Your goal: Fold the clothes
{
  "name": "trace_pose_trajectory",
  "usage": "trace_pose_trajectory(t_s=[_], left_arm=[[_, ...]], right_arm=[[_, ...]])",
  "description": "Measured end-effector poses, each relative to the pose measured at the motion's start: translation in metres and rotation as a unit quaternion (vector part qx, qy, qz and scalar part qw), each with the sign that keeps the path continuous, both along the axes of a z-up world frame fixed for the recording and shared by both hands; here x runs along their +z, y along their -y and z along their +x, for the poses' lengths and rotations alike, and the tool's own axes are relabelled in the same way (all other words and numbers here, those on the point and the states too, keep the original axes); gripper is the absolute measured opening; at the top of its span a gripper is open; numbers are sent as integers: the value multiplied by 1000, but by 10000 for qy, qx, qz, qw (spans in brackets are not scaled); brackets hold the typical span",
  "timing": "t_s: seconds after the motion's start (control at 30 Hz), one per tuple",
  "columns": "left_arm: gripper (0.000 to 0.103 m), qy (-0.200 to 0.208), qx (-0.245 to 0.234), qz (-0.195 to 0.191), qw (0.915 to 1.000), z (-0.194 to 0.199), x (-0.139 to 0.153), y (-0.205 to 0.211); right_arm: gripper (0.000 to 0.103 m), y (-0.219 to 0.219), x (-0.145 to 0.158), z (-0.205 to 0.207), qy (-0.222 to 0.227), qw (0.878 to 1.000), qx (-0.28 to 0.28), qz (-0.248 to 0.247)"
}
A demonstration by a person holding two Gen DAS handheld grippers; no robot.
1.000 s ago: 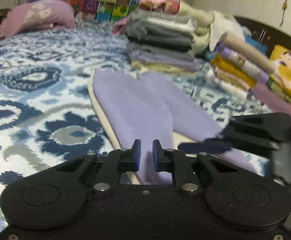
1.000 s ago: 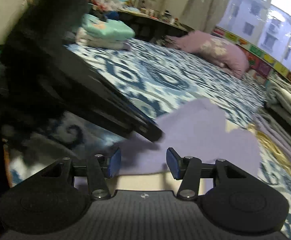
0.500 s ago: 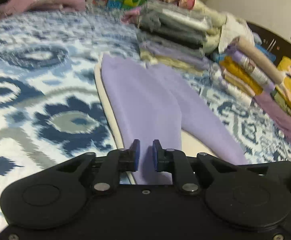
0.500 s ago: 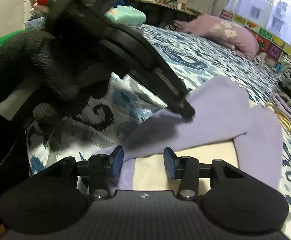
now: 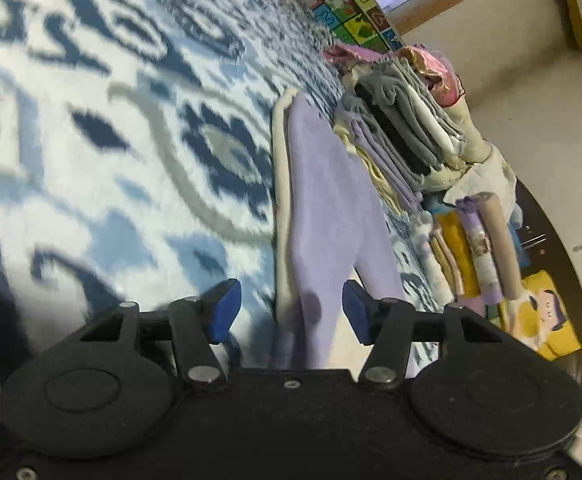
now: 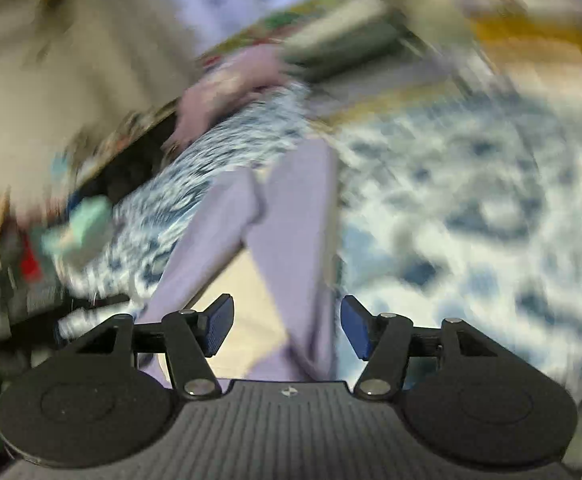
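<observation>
Left wrist view: the bed (image 5: 103,128) carries lilac pants (image 5: 323,200) on a cream board (image 5: 281,184), beside a stack (image 5: 403,128) of folded clothes. The pants' long axis runs away from both cameras, legs splitting in the right view (image 6: 291,224). Risk: the heavy blur suggests fast swings, and a jaw could snag and drag cloth off the board. Left gripper (image 5: 289,304) and right gripper (image 6: 287,326) both gape, holding nothing.

Lavender trousers (image 5: 323,208) flat on patterned bedspread (image 5: 91,128), legs splayed over cream board (image 6: 247,300).
</observation>
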State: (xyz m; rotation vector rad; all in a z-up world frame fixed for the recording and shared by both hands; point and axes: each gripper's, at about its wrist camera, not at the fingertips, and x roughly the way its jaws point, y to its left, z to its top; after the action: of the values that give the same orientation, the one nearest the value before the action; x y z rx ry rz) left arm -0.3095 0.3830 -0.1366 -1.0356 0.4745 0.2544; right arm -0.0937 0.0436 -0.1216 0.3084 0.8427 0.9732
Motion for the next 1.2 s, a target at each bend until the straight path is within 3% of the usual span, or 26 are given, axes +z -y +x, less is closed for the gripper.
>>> trace_pose_trajectory(t_s=[0.03,0.17,0.33,0.4,0.57,0.63,0.7,0.77,0.93,1.03,1.1,1.13,1.17,1.2], left_arm=[[55,-26,-12,-84,10000,0,-2,4],[53,-74,-27,-397,9992,-1,-6,22],[43,-76,125,-745,9971,-7,-12,27],[36,-75,215,-912,9956,-8,-16,25],[34,-69,399,-1217,9917,-11,-23,20],[27,-130,417,-1201,9918,-11,-24,20],[18,-219,439,-1185,9917,-11,-26,19],[11,-281,450,-1202,9913,-10,-29,18],[5,-227,448,-1197,9915,-10,-31,20],[5,-285,360,-924,9947,-9,-25,25],[9,-353,234,-605,9973,-7,-18,27],[21,-347,160,-357,9986,-9,-11,30],[31,-327,82,-74,9994,-11,-3,33],[52,-306,4,208,9993,-14,5,36]], right_arm=[[61,9,-12,10,-435,9988,-124,167],[59,21,-33,15,-1241,9903,-200,597],[59,35,-59,21,-2214,9683,-287,1118],[59,33,-60,17,-2215,9687,-237,1095],[53,17,-57,11,-1965,9755,-175,973],[43,16,-59,10,-1928,9763,-216,957],[20,14,-62,10,-1902,9773,-254,899],[9,11,-66,10,-1851,9789,-263,825],[7,5,-65,8,-1602,9841,-186,743],[8,4,-61,9,-1537,9854,-154,720],[18,2,-50,7,-1277,9903,-67,538],[24,3,-44,6,-1150,9922,-39,481],[38,8,-38,4,-1010,9935,-12,530],[47,13,-29,1,-766,9956,15,549]])
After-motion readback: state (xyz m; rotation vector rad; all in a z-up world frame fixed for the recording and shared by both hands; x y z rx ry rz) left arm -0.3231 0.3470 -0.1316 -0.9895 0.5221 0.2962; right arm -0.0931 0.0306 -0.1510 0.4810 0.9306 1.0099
